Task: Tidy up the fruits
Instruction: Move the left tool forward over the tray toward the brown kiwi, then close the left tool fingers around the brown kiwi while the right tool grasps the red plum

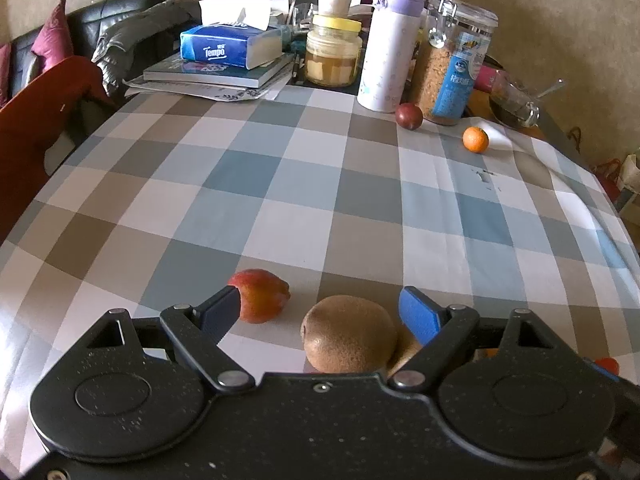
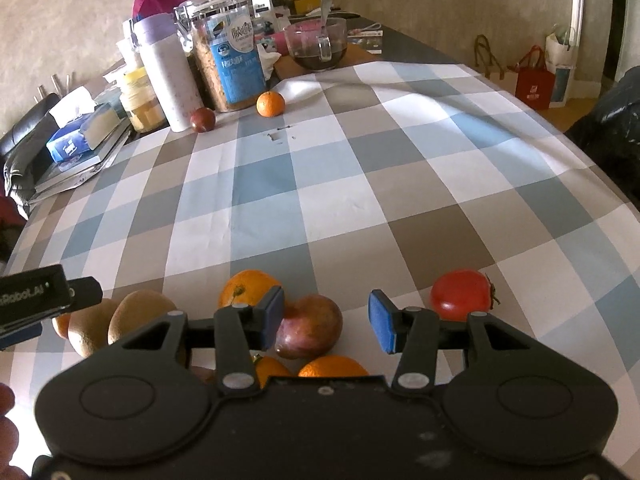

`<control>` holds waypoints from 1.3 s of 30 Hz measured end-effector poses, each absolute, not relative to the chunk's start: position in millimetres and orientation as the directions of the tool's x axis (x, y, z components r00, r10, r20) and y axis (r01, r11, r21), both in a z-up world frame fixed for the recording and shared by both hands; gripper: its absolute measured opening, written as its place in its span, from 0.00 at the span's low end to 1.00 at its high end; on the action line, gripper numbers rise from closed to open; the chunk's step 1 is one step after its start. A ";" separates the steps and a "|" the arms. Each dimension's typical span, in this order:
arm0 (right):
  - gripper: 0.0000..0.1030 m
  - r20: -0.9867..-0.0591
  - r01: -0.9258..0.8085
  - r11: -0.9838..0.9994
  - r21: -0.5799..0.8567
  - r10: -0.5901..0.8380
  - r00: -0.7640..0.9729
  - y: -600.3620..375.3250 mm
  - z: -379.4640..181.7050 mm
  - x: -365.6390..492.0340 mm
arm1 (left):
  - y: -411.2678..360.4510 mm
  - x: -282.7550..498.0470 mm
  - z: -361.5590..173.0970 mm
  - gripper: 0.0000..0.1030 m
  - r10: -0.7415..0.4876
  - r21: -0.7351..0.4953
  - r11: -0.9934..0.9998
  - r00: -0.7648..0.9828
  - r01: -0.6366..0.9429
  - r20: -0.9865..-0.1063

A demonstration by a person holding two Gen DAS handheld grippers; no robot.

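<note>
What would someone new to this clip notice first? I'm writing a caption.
The open left hand-held gripper poised around a brown kiwi on the checked tablecloth. The right hand-held gripper, also open, hangs over a near cluster of fruit, with a red tomato to its right.

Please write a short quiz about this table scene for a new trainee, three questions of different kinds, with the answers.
1. True or false: the left tongs are shut on the kiwi.
2. Which fruit lies nearest the tall cereal jar? A) tomato B) small orange C) kiwi
3. Fill in: the far dark red fruit lies beside the white ______.

Key
1. False: both pairs of tongs are open; the right tongs hold nothing either.
2. B: the small orange. The tomato is near the camera.
3. bottle.
</note>
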State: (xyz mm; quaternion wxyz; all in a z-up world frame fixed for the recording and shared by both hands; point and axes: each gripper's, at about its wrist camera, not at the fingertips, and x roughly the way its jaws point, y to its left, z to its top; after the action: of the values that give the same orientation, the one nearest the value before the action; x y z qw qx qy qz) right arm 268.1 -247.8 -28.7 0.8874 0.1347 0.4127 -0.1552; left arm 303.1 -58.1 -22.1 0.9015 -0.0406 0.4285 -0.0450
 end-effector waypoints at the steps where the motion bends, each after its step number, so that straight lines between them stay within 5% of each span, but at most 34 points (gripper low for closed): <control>1: 0.48 -0.773 0.388 0.915 0.111 -0.166 0.612 -247.8 -28.8 268.2 | -58.7 302.8 -24.7 0.84 -0.118 -0.110 0.993 0.627 0.051 -0.770; 10: 0.49 -0.769 0.395 0.912 0.108 -0.175 0.614 -248.3 -29.5 268.1 | -69.1 295.6 -30.1 0.85 -0.081 -0.030 0.996 0.643 0.090 -0.762; 21: 0.49 -0.790 0.412 0.883 0.223 -0.084 0.607 -264.9 -32.1 268.0 | -66.1 302.8 -47.9 0.83 -0.156 -0.102 0.986 0.525 0.131 -0.836; 39: 0.49 -0.786 0.389 0.868 0.308 0.002 0.618 -278.0 -33.7 266.6 | -68.1 297.4 -45.1 0.79 -0.207 -0.140 0.976 0.526 0.164 -0.825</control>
State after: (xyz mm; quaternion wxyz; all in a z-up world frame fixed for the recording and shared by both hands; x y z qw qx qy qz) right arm 266.6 -278.0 -33.7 0.8692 0.2312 0.4226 -0.1113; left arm 297.4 -68.1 -45.1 0.8733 -0.0226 0.4750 -0.1062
